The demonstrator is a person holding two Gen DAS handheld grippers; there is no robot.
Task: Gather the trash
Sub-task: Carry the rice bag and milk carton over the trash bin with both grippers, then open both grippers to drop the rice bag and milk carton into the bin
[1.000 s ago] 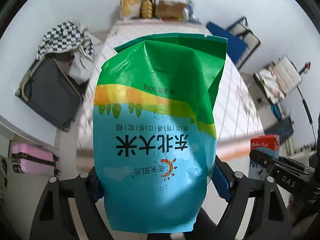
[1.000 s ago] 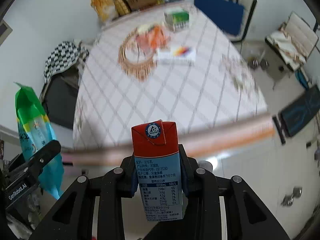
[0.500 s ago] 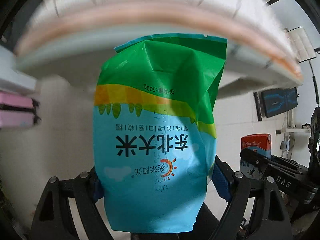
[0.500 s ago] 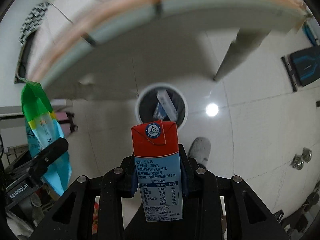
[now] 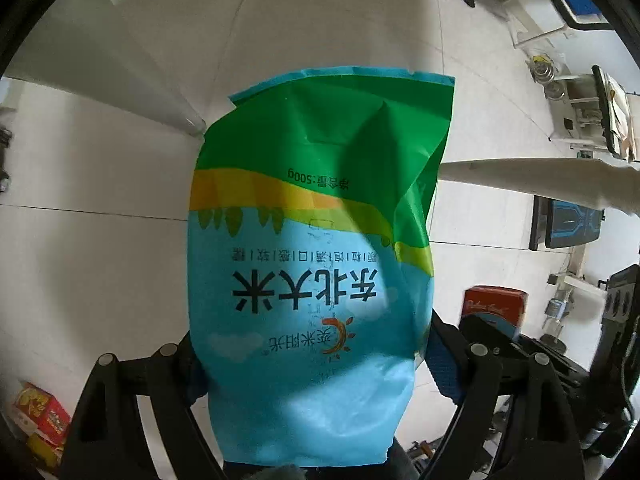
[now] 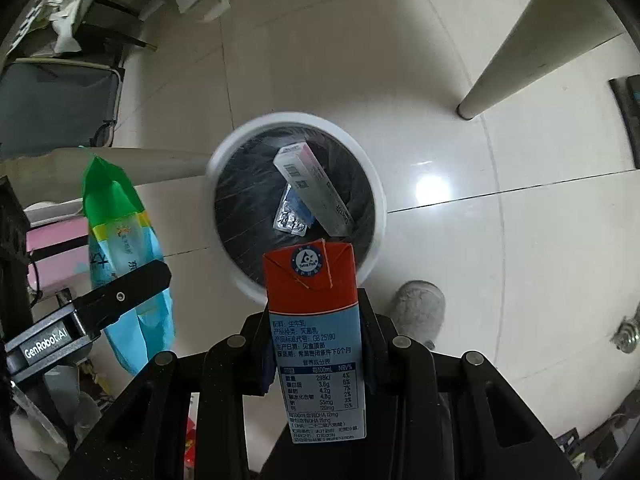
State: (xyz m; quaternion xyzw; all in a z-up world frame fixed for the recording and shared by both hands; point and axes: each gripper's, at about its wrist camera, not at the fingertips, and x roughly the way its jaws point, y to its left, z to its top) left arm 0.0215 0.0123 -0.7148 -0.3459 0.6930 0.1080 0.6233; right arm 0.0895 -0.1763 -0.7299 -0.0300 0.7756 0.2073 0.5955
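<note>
Now my right tongs clench the milk carton just short of the bin; my left tongs grasp the rice bag, off beside it. Released here, the carton could catch the near rim. Open floor surrounds the bin.

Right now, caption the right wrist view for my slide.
Right gripper holds a milk carton above the white bin, which already holds a box and a foil pack.
</note>
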